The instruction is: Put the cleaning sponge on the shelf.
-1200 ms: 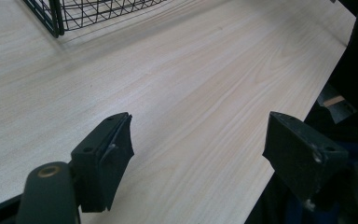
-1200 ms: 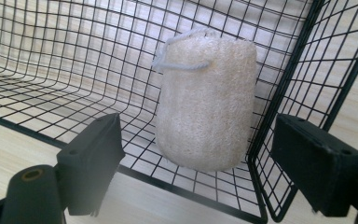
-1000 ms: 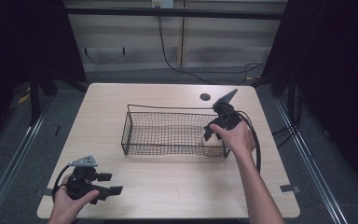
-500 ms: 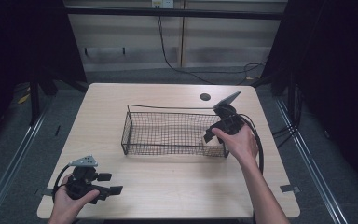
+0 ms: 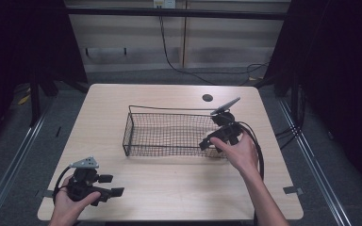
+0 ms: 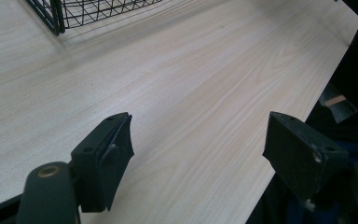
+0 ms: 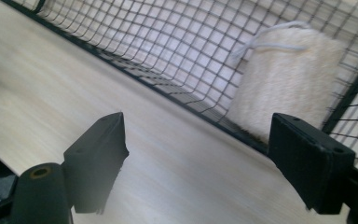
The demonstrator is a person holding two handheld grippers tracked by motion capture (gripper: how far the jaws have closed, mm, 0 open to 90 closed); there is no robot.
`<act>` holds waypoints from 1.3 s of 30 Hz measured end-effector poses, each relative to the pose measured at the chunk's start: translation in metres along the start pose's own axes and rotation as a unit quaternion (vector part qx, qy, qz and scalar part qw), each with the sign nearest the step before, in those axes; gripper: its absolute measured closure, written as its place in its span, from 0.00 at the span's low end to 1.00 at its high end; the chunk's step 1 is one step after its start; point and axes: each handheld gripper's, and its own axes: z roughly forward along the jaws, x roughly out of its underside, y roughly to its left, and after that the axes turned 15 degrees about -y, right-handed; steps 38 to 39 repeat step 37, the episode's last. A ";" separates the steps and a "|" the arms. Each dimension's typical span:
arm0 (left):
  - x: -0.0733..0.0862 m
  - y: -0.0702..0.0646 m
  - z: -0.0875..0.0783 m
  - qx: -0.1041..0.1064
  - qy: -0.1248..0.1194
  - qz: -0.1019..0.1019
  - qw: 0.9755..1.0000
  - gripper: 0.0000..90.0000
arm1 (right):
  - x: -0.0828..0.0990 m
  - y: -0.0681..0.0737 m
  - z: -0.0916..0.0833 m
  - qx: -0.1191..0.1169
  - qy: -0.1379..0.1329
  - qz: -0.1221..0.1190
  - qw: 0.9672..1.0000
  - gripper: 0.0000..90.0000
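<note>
A cream, fuzzy pad [image 7: 284, 84] with a white cord loop at its top lies inside a black wire basket [image 5: 169, 134], leaning against the mesh at a corner post, as the right gripper view shows through the wire. From the high view the pad is hard to make out; the right gripper partly covers the basket's right end.

The right gripper [image 5: 206, 143] is held by a hand [image 5: 238, 153] at the basket's right end, on the side nearer the person, its jaws pointing left and low along the basket's near wall. In its own view the two black jaws stand wide apart over bare tabletop just outside the mesh, with nothing between them; they have been shifting their gap slightly within the last second and are parted now. The pad sits beyond the wire, close to the right-hand jaw but separated from it by the basket wall.

The basket stands near the middle of a pale wooden table [image 5: 169, 188], well apart from the left gripper [image 5: 111, 184], which a hand [image 5: 68, 207] holds at the table's near left corner. Its jaws, too, are spread wide and empty over bare wood, with a corner of the basket visible far ahead in the left gripper view.

A dark round hole [image 5: 207, 98] marks the tabletop behind the basket.
</note>
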 end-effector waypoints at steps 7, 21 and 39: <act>0.000 0.000 0.000 0.001 0.000 -0.001 1.000 0.26 | 0.009 0.009 -0.006 -0.018 -0.002 -0.010 1.000 0.22; 0.000 0.000 -0.001 -0.001 -0.002 -0.001 1.000 0.26 | 0.037 0.034 0.007 -0.056 0.003 -0.040 0.998 0.26; 0.000 0.001 0.000 -0.003 0.001 0.001 1.000 0.26 | 0.087 0.033 0.039 -0.032 -0.041 -0.083 0.995 0.29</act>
